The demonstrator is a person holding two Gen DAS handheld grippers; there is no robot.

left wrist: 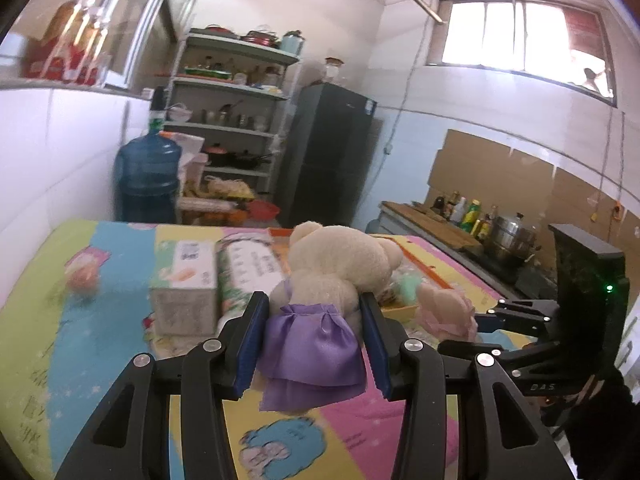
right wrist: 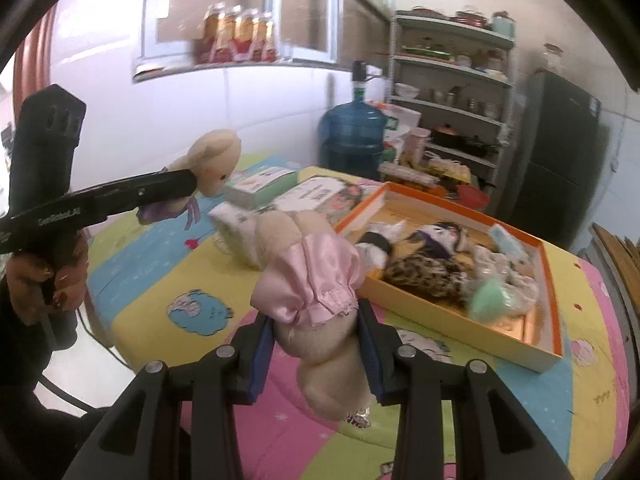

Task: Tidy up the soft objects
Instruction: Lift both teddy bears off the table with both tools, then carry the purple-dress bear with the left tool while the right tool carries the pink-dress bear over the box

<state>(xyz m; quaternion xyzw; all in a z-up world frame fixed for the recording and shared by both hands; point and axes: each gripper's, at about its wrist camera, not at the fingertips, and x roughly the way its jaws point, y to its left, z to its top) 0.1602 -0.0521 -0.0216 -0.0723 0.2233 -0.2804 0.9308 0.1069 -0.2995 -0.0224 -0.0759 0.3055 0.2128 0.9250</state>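
My left gripper [left wrist: 314, 316] is shut on a cream plush bear in a purple dress [left wrist: 320, 304] and holds it above the table; it also shows in the right wrist view [right wrist: 212, 160]. My right gripper [right wrist: 318, 336] is shut on a beige plush in a pink dress [right wrist: 308, 280], which also shows at the right of the left wrist view [left wrist: 444, 310]. An orange-rimmed box [right wrist: 548, 264] on the table holds several soft items, among them a leopard-print one [right wrist: 428, 276] and a mint one [right wrist: 488, 300].
A colourful cartoon cloth [right wrist: 160, 280] covers the table. Tissue packs [left wrist: 184, 284] and a floral pack [left wrist: 252, 272] lie at its far side. Beyond stand a blue water jug [left wrist: 146, 176], a shelf rack [left wrist: 232, 112], a dark fridge [left wrist: 332, 152] and a counter with bottles [left wrist: 472, 216].
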